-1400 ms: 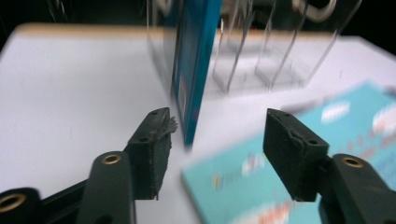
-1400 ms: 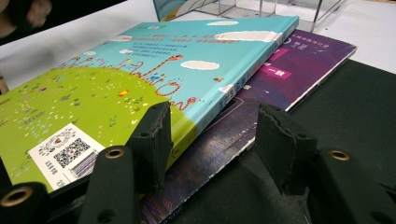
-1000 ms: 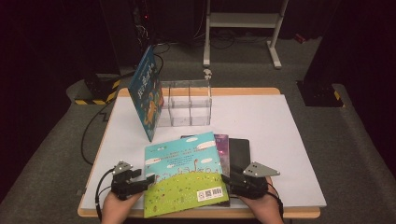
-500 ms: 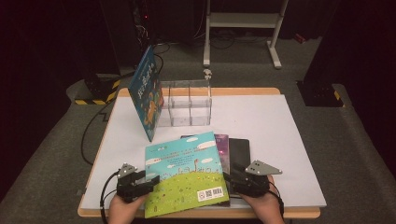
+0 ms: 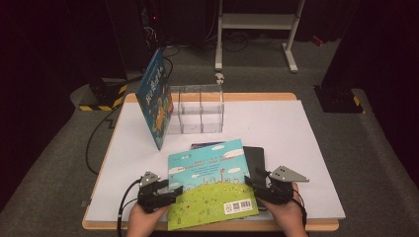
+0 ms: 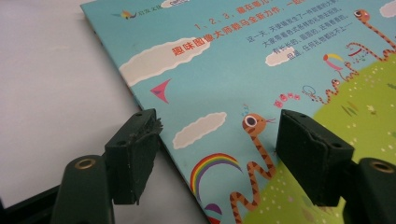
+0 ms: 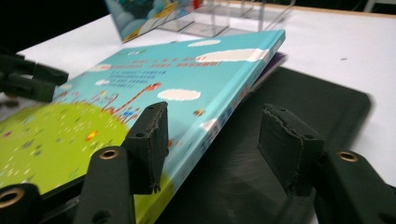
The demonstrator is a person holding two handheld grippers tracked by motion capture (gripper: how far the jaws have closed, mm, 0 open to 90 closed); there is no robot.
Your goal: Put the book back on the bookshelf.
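A picture book [image 5: 212,187] with a sky-blue and green cover lies flat at the table's front middle. It rests on a purple book [image 5: 207,146] and a black pad [image 5: 256,155]. My left gripper [image 5: 174,190] is at the book's left edge. In the left gripper view [image 6: 219,126] it is open, one jaw over the white table, the other over the cover [image 6: 261,56]. My right gripper [image 5: 250,181] is at the book's right edge. It [image 7: 215,116] is open astride that raised edge [image 7: 219,121], above the black pad [image 7: 308,98].
A second picture book [image 5: 154,98] leans upright against a clear acrylic divider box [image 5: 200,108] at the back left of the white table [image 5: 276,123]. The table's front edge is just below both hands. A cable trails from the left gripper over that edge.
My left gripper has slid to the right, up to the book's left edge. The right gripper and the book have stayed put.
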